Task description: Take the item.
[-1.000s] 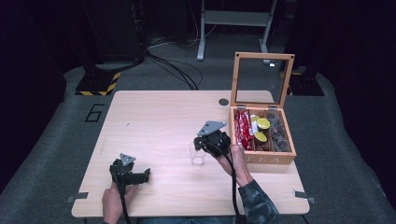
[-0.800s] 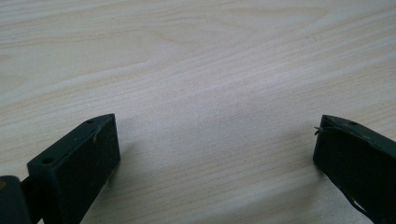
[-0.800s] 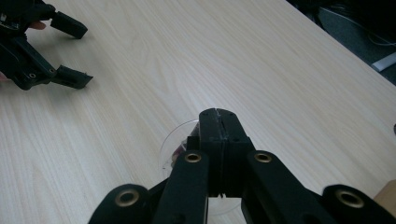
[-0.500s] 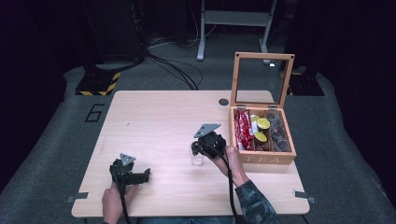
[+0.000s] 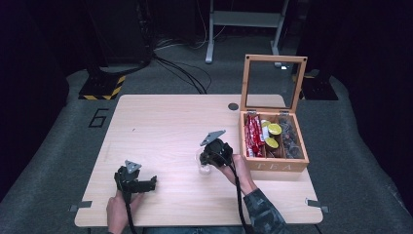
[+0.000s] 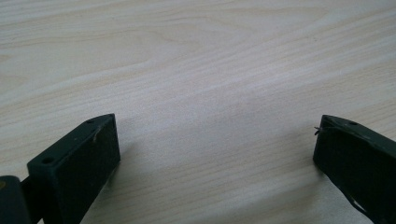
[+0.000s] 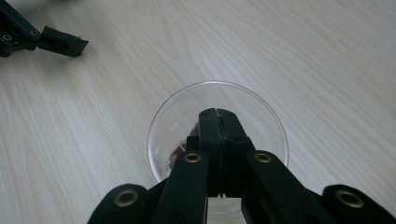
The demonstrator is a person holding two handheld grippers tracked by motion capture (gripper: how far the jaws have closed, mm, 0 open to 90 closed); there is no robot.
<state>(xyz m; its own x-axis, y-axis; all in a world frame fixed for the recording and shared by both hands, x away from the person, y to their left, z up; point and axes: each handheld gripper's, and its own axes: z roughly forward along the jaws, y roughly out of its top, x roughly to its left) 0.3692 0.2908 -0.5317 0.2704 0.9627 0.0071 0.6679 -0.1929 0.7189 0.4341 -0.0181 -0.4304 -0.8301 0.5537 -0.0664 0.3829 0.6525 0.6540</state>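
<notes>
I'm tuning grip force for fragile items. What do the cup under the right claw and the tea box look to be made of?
The cup looks like clear glass or hard plastic: the table grain shows through its thin glossy rim, and I can't tell which. The tea box looks like varnished wood, with warm brown grain and a transparent pane in its raised lid.

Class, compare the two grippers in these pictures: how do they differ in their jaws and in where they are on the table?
The left gripper has its jaws spread wide over bare table; the right gripper has its jaws pressed together. The left is near the table's front edge with nothing between its jaws; the right is above a clear glass beside the tea box. Both are black and hand-held.
</notes>
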